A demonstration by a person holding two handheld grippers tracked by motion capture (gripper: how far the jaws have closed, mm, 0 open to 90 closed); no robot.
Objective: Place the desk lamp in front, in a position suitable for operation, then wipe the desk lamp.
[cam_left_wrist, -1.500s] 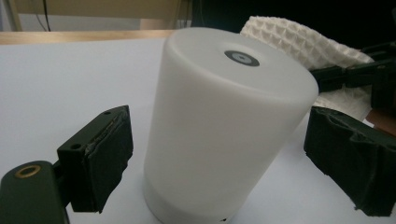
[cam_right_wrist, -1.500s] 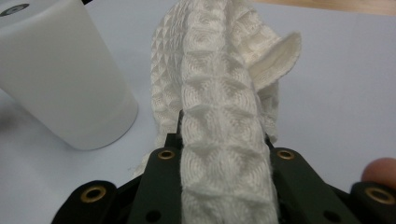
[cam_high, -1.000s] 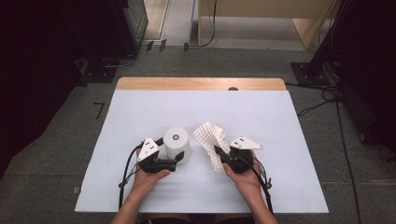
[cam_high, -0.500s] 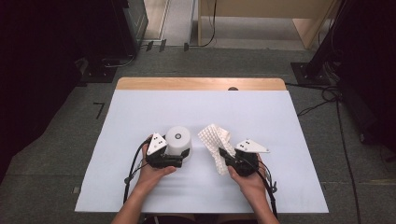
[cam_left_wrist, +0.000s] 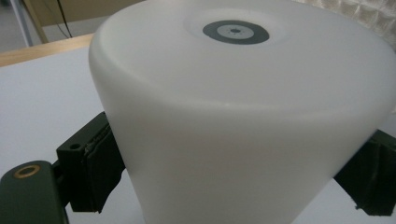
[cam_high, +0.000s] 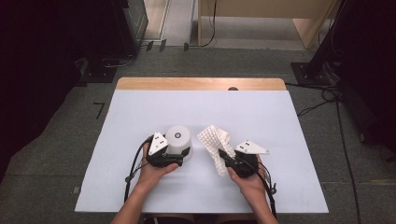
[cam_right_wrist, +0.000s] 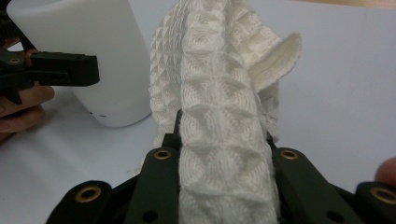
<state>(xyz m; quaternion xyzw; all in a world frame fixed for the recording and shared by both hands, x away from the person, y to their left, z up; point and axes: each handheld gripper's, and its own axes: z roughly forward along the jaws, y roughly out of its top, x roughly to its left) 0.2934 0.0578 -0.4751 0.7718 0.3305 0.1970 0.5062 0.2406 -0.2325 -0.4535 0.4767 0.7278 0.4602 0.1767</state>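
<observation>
My left claw [cam_high: 169, 156]: black two-jaw body, grey three-cornered plate on top with small dark dots.
My right claw [cam_high: 233, 161]: black, same grey plate, brass-ringed screw holes along the jaw arms.
My cables: thin black leads trailing from each claw.
My jaw pads: dark, blocky, with ridged inner faces.
My forearms: bare, no sleeves.

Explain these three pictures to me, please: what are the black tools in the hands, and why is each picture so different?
No robot here: a person holds two hand-operated clamps. One picture comes from a camera above the table. The others come from small cameras riding on each clamp. The left gripper has its jaws on either side of an upside-down white cup, apparently gripping it. The right gripper is closed on a white textured cloth. Cup and cloth sit side by side on a pale sheet covering the table.
</observation>
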